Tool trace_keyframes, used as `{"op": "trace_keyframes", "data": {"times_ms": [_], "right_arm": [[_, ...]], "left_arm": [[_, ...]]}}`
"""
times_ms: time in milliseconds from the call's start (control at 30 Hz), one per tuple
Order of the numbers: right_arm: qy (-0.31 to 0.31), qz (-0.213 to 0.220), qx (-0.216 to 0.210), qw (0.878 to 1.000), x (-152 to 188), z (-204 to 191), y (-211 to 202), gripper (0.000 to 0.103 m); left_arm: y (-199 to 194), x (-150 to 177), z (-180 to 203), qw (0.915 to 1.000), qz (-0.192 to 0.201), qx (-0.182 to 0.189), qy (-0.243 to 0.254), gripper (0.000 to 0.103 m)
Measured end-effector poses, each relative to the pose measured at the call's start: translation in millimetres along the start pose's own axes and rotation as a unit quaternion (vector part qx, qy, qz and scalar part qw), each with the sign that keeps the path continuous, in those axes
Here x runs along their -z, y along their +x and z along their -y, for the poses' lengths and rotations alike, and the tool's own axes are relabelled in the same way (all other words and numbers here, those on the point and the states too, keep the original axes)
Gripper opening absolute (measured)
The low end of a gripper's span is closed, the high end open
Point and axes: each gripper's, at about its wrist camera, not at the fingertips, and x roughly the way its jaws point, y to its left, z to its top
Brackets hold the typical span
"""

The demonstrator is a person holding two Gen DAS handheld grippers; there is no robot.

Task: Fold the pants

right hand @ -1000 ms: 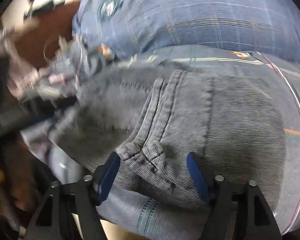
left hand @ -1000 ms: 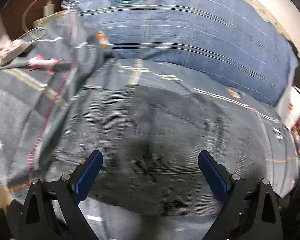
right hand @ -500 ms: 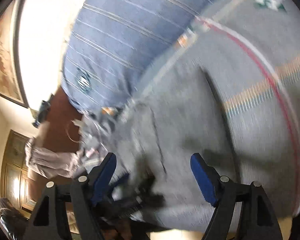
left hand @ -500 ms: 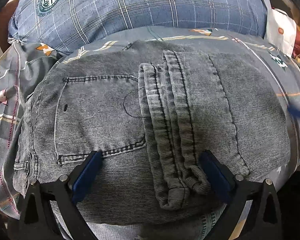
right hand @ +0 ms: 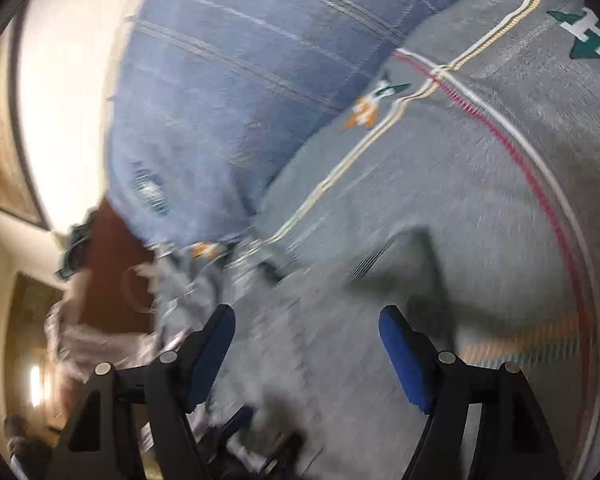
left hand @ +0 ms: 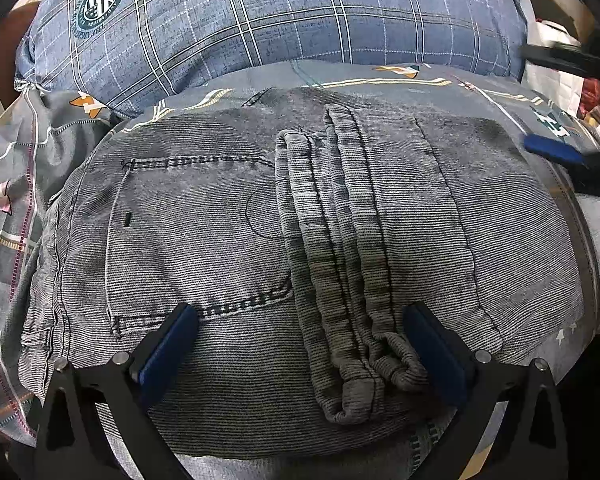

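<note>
Through my left wrist camera, the folded grey denim pants (left hand: 228, 240) lie as a ribbed, faded stack on the grey patterned bedsheet (left hand: 500, 92), directly under and ahead of my left hand-held gripper (left hand: 300, 344). Their thick rolled hems (left hand: 348, 280) run lengthwise between my blue pads, bunching close by the right one. My jaws stand wide apart, gripping nothing. Beyond the pants sits a plump blue plaid pillow (left hand: 300, 16) with a round crest.

Through my right wrist camera, all is blurred. My right hand-held gripper (right hand: 306, 348) is spread, its jaws bare, above soft grey cloth. The striped bedsheet (right hand: 500, 160) stretches ahead and to the right, the pillow (right hand: 240, 60) ahead to the left.
</note>
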Motion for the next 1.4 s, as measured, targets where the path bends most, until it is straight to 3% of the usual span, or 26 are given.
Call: {"op": "trace_keyframes", "data": {"times_ms": [67,100,167,200,300,367,433,500,533,567,600,633,867,1033,1067,1167,1233,1333,1400], "right_arm": [[0.008,-0.01,-0.025,1.0,22.2,1.5,-7.3,0.079],[0.013,-0.022,-0.023,0.999,34.4,6.5,-5.6,0.081],[0.021,-0.047,0.026,0.998,56.1,29.6,4.9,0.083],[0.027,-0.037,0.004,0.999,61.3,42.6,6.7,0.081],[0.061,-0.027,-0.003,0.998,59.0,37.1,-11.0,0.081],[0.011,-0.013,-0.001,1.0,62.5,13.1,-24.8,0.081],[-0.008,-0.024,-0.024,0.999,68.7,1.4,-24.5,0.081],[-0.008,-0.03,-0.002,0.999,76.5,10.3,-17.8,0.084],[0.008,-0.047,0.026,0.999,81.0,27.2,-9.6,0.085],[0.026,-0.044,0.012,0.999,83.1,39.6,-8.1,0.082],[0.039,-0.035,-0.002,0.999,81.2,40.7,-11.7,0.081],[0.048,-0.046,0.005,0.998,75.7,35.9,-16.2,0.081],[-0.025,-0.008,0.001,1.0,13.9,-22.8,-14.6,0.082],[-0.015,-0.006,0.007,1.0,-33.3,-2.1,31.5,0.082],[-0.014,-0.013,0.04,0.999,-39.1,13.3,44.2,0.082],[0.015,-0.003,0.031,0.999,-39.2,22.0,48.6,0.079],[-0.008,-0.005,0.046,0.999,-32.3,7.6,38.9,0.079],[-0.047,-0.009,0.009,0.999,-3.7,-12.6,22.4,0.079],[-0.063,-0.011,0.005,0.998,16.5,-8.7,21.2,0.087]], "left_arm": [[-0.2,-0.4,0.7,1.0,0.001,0.0,0.0,0.103],[0.0,-0.5,0.7,1.0,0.001,0.001,0.0,0.103],[-0.1,-0.8,1.0,1.0,0.001,0.0,-0.001,0.103],[-0.2,-1.0,1.8,1.0,-0.001,-0.001,-0.001,0.103],[-4.1,-3.5,-0.2,1.0,-0.009,0.002,-0.003,0.103],[-11.1,-5.7,-4.4,0.9998,-0.012,0.003,-0.016,0.103],[-27.1,-6.2,-8.4,0.9994,0.015,0.006,-0.031,0.103],[-33.7,-4.5,-5.9,0.9991,0.034,-0.009,-0.022,0.103],[-28.0,-2.9,-2.5,0.9995,0.025,-0.017,-0.013,0.103],[-15.6,0.0,2.3,0.9997,-0.001,-0.022,0.003,0.103],[-4.8,3.9,5.2,0.9995,-0.017,-0.023,0.012,0.103],[-7.4,5.5,2.7,0.9998,0.001,-0.017,0.006,0.103],[-5.8,5.6,-0.1,0.9999,0.003,-0.009,0.001,0.103],[-5.4,8.0,-4.2,0.9999,0.013,-0.002,0.001,0.103],[-6.0,8.4,-3.8,0.9999,0.013,0.001,0.0,0.103],[-6.9,8.8,-5.2,0.9998,0.017,0.007,-0.001,0.103],[-7.0,9.5,-5.4,0.9997,0.022,0.01,0.0,0.103],[-7.8,11.9,-6.0,0.9993,0.033,0.015,0.004,0.103],[-7.8,12.0,-6.7,0.9991,0.037,0.019,0.005,0.103]]}}
